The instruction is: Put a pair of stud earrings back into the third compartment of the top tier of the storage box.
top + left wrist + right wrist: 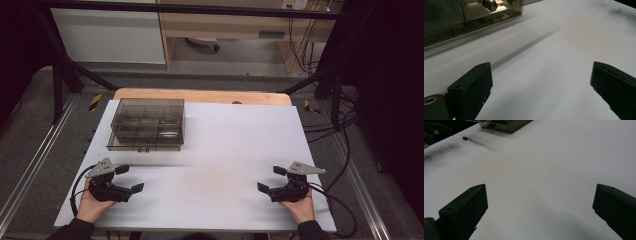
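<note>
Resting low at the near corners of the white table [225, 150], the left gripper [129, 179] and the right gripper [272, 179] both stand with jaws spread wide and nothing between them. Each sits in a hand at the table's near edge, pointing inward across bare surface.

At the far left stands a smoke-tinted clear plastic organizer box [146, 124], lid closed, split inside into compartments. It lies well apart from the right gripper and nearer the left, which sees its front wall [474, 17] and what may be small metal parts inside, though the tint makes that hard to confirm. A small dark object, perhaps a nut or screw [464, 138], lies on the table near the box in the right gripper view.

Judged from its look, the box should be light, rigid and smooth-sided, so likely to slide on the table rather than lift under a one-sided push. The two small latches on its front edge [144, 149] seem the natural places to take hold for opening; steadying a side wall with the other gripper would probably help.
</note>
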The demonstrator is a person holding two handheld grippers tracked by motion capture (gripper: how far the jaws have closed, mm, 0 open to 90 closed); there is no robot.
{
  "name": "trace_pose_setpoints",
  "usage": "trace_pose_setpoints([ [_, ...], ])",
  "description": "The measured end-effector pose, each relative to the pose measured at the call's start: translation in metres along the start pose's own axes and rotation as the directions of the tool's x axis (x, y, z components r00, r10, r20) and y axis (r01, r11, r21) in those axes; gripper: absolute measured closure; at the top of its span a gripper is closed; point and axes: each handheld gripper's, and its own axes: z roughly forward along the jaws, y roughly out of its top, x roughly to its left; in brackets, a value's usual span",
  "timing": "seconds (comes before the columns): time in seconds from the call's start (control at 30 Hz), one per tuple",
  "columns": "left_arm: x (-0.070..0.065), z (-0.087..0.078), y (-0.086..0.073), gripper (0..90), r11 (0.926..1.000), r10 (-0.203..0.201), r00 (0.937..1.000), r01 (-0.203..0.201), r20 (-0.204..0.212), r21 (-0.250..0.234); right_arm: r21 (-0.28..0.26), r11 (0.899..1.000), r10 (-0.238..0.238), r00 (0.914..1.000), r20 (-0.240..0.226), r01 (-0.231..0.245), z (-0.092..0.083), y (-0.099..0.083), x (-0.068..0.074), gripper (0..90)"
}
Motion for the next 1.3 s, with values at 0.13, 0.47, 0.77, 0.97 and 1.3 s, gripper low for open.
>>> trace_pose_setpoints([
  [0.13, 0.000, 0.000, 0.000, 4.4, 1.0000, -0.003, 1.0000, 0.003, -0.001, 0.004, 0.002, 1.000, 0.001, 1.0000, 0.000, -0.001, 0.000, 0.000, 0.000, 0.5],
  [0.47, 0.001, -0.001, 0.002, 4.5, 1.0000, -0.002, 1.0000, 0.002, -0.004, 0.004, -0.004, 1.000, 0.001, 1.0000, 0.002, -0.001, -0.001, -0.001, -0.001, 0.5],
  [0.77, 0.002, -0.004, 0.005, 4.7, 0.9998, -0.010, 0.9999, 0.011, -0.009, 0.016, -0.005, 1.000, 0.002, 1.0000, -0.005, -0.002, -0.002, -0.001, -0.001, 0.5],
  [0.97, 0.002, -0.007, 0.005, 4.7, 0.9997, -0.011, 0.9999, 0.011, -0.012, 0.021, -0.003, 1.000, 0.004, 1.0000, -0.004, -0.004, -0.002, -0.001, -0.001, 0.5],
  [1.3, 0.006, -0.014, 0.005, 4.6, 0.9983, -0.023, 0.9995, 0.024, -0.022, 0.053, 0.004, 1.000, 0.004, 1.0000, -0.003, -0.004, -0.001, -0.001, -0.001, 0.6],
])
